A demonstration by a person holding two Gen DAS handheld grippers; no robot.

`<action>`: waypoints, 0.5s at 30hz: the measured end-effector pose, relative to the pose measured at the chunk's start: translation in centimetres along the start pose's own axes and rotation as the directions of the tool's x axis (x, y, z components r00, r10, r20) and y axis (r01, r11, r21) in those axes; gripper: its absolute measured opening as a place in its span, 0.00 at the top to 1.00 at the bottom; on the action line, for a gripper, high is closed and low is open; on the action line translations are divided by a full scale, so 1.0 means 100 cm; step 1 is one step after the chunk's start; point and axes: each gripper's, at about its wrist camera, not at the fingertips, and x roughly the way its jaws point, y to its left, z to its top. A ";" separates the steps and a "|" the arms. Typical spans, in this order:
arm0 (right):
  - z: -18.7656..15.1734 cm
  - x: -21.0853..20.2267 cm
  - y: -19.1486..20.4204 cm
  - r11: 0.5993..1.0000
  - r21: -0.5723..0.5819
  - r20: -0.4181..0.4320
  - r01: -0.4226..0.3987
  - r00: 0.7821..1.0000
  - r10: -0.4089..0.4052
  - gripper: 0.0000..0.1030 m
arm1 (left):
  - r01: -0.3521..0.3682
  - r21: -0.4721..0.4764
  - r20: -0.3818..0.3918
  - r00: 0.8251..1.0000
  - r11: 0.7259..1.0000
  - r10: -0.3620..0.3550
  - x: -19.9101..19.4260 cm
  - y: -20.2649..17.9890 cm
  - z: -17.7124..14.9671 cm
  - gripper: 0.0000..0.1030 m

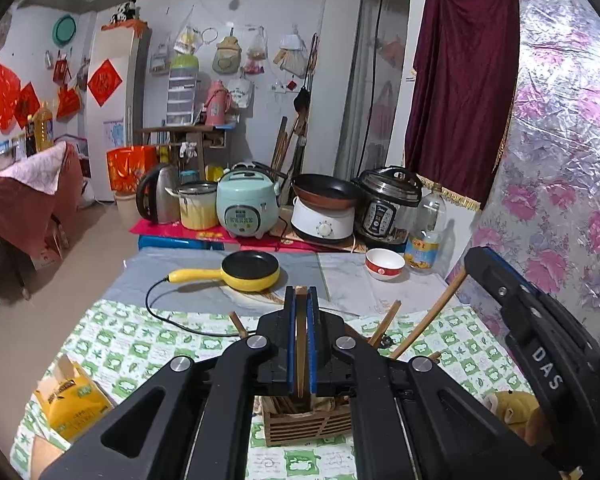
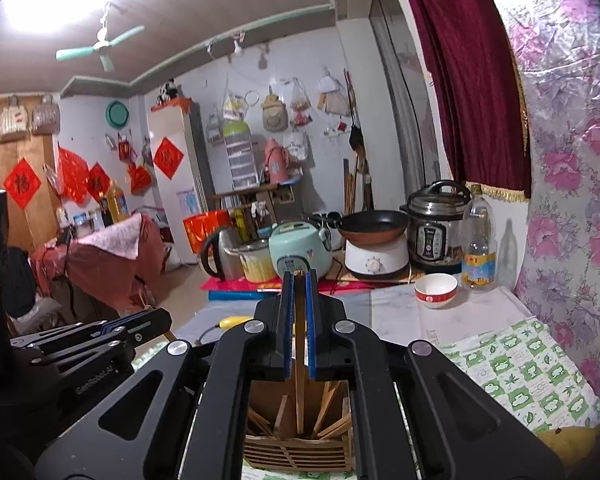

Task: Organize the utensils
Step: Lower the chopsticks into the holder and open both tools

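Below both cameras, the slatted wooden utensil box [image 2: 296,454] is largely hidden by the black linkages; only its front slats and part of its interior show. It stands on the table [image 1: 140,344], which is covered by a green-and-white checked cloth.

The left hand-held gripper [image 1: 301,300] is clamped on a thin wooden chopstick [image 1: 300,344], its blue pads pressed flat against the stick. The stick's long axis runs along the fingers, its lower end over the box, though the contact point is masked.

The right hand-held gripper [image 2: 299,280] is likewise clamped on a second wooden chopstick [image 2: 299,360], lying along the fingers with its lower end reaching into the box among other leaning sticks.

Further wooden sticks [image 1: 428,320] rise tilted behind the left gripper, their bases concealed.

Beyond lie a yellow electric frying pan [image 1: 252,270] and a white bowl with a red band [image 1: 385,264].
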 end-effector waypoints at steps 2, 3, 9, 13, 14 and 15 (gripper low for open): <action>-0.003 0.006 0.000 1.000 -0.002 -0.016 0.001 1.000 -0.001 0.94 | 0.000 0.000 -0.014 1.000 1.000 0.000 0.004 0.001 -0.001 0.95; -0.004 0.008 0.001 1.000 0.000 -0.022 -0.002 1.000 0.002 0.94 | 0.008 -0.003 -0.018 1.000 1.000 -0.008 0.004 0.002 -0.001 0.95; -0.010 0.023 -0.004 1.000 0.015 -0.070 -0.019 0.997 0.020 0.94 | 0.008 0.012 -0.051 0.999 1.000 -0.008 0.017 0.000 -0.007 0.95; -0.014 0.032 -0.006 1.000 0.020 -0.095 -0.014 0.995 0.015 0.94 | 0.021 0.004 -0.087 0.996 1.000 -0.021 0.029 0.002 -0.011 0.95; -0.015 0.034 -0.007 1.000 0.021 -0.101 -0.012 0.995 0.014 0.94 | 0.026 0.003 -0.100 0.995 1.000 -0.026 0.033 0.002 -0.013 0.95; -0.016 0.037 -0.008 1.000 0.024 -0.110 -0.014 0.994 0.017 0.94 | 0.026 0.002 -0.107 0.994 1.000 -0.025 0.035 0.002 -0.014 0.95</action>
